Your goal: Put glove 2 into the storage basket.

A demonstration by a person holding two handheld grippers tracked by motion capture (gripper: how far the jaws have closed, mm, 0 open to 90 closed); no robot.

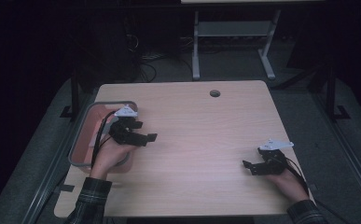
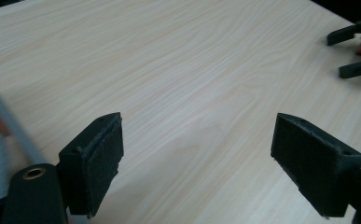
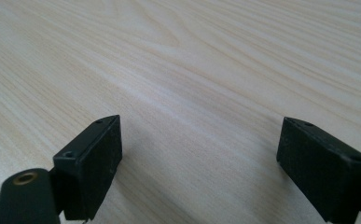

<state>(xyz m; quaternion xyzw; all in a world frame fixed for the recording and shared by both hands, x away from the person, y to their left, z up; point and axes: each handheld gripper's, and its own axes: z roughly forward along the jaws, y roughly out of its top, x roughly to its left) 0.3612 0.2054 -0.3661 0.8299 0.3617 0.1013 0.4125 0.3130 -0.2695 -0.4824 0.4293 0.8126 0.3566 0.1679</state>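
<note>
High view: our left gripper (image 1: 138, 133) hangs w/ jaws wide at the tabletop's left edge, just beside the basket (image 1: 81, 135), which lies to its left w/ long axis running front-to-back; the left is nearer. Right gripper (image 1: 255, 166) near the right-front corner, well apart.

Left gripper view: jaws wide, empty; basket rim (image 2: 10, 126) at left, bare wood ahead.

Right gripper view: jaws wide, empty, over bare tabletop (image 3: 192, 70).

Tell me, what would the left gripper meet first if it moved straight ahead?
Probably only the bare table: the left gripper is open and points across the wood. The right gripper sits off to one side of that line.
</note>
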